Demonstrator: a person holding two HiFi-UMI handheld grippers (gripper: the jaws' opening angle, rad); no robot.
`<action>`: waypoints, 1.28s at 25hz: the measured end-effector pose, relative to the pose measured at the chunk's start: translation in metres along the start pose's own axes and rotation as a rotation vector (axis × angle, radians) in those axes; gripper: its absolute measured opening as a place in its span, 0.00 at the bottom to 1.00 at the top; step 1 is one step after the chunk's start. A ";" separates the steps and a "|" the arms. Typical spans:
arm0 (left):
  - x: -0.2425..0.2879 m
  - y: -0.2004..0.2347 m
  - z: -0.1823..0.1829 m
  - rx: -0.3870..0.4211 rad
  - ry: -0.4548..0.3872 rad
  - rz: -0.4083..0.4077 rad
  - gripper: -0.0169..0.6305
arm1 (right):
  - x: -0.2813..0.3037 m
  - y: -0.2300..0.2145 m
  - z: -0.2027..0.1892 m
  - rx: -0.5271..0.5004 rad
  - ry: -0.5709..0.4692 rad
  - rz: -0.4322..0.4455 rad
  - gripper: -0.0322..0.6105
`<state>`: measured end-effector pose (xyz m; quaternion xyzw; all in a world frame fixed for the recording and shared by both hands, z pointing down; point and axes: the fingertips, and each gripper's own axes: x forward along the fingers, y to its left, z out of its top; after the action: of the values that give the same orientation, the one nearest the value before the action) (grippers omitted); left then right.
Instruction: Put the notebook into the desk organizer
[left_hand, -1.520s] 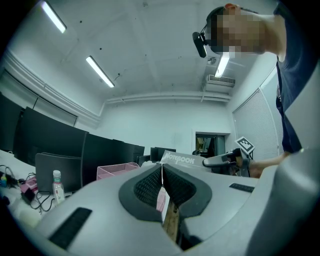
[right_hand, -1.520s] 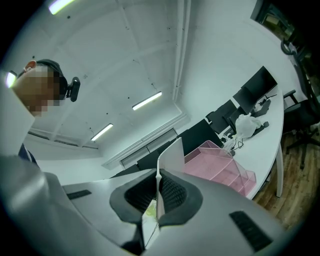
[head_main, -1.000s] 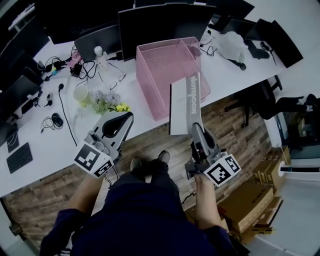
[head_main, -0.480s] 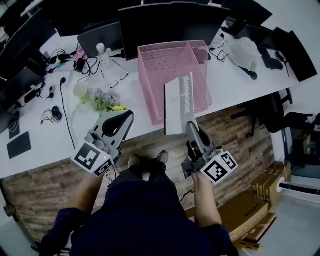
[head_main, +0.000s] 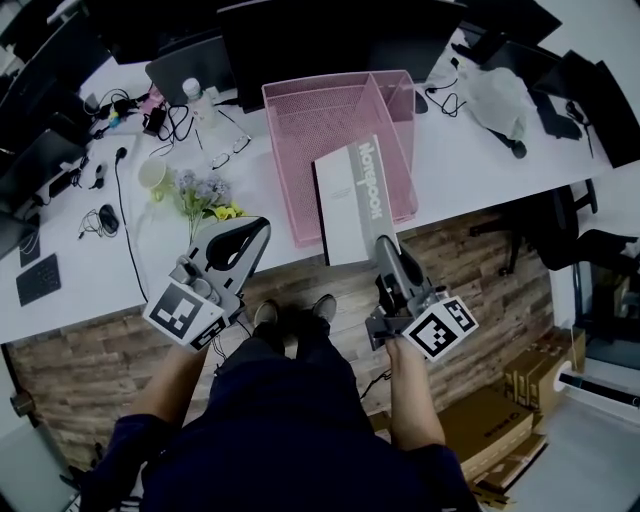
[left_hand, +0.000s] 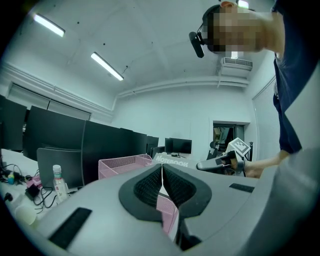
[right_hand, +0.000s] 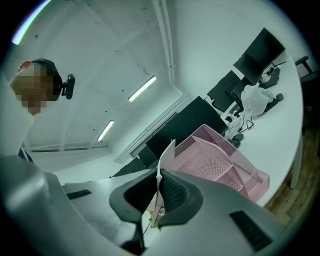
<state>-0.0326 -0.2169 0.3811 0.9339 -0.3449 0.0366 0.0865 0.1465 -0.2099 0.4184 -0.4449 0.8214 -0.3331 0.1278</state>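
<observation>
Floor: brown wood-plank floor (head_main: 480, 260) under my feet, with brown cardboard boxes (head_main: 490, 430) stacked at the lower right.
Left gripper: grey left gripper (head_main: 250, 232) (left_hand: 161, 172) held low before the table edge; I read its ribbed pads pressed together with nothing between them.
Right gripper: grey right gripper (head_main: 385, 245) (right_hand: 157, 187) clamped on the near edge of the notebook.
Notebook: grey-and-white softcover notebook (head_main: 350, 200) (right_hand: 165, 160) (left_hand: 170, 160), in the air above the table's near edge and slanting away from me. In the head view its far end overlaps the organizer's front; it is not inside.
Table: long white desk top (head_main: 470, 150) running left to right.
Organizer: pink wire-mesh desk organizer (head_main: 320, 130) (right_hand: 220, 160) (left_hand: 125, 165), rectangular with dividers, standing mid-table just behind the notebook.
Clutter: to the left I see a small bunch of pale and yellow flowers (head_main: 205, 195), a white cup (head_main: 153, 175), dark-rimmed glasses (head_main: 232, 150), a clear plastic bottle (head_main: 193, 95) and black cables; a white crumpled bag (head_main: 500, 100) lies to the right.
Back: row of black monitors (head_main: 330, 40).
Room: white walls and ceiling with long strip lights (left_hand: 106, 66).
</observation>
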 end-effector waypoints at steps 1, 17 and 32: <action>0.002 -0.001 -0.001 0.001 0.004 0.001 0.07 | -0.001 -0.004 0.000 0.005 0.001 -0.005 0.08; 0.004 0.002 -0.013 -0.020 0.031 0.050 0.07 | 0.009 -0.046 -0.016 0.074 0.055 -0.093 0.15; 0.003 0.001 -0.021 -0.034 0.042 0.045 0.07 | 0.010 -0.063 -0.041 0.158 0.109 -0.126 0.33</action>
<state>-0.0315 -0.2158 0.4023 0.9233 -0.3646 0.0522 0.1087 0.1606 -0.2245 0.4919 -0.4652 0.7688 -0.4281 0.0965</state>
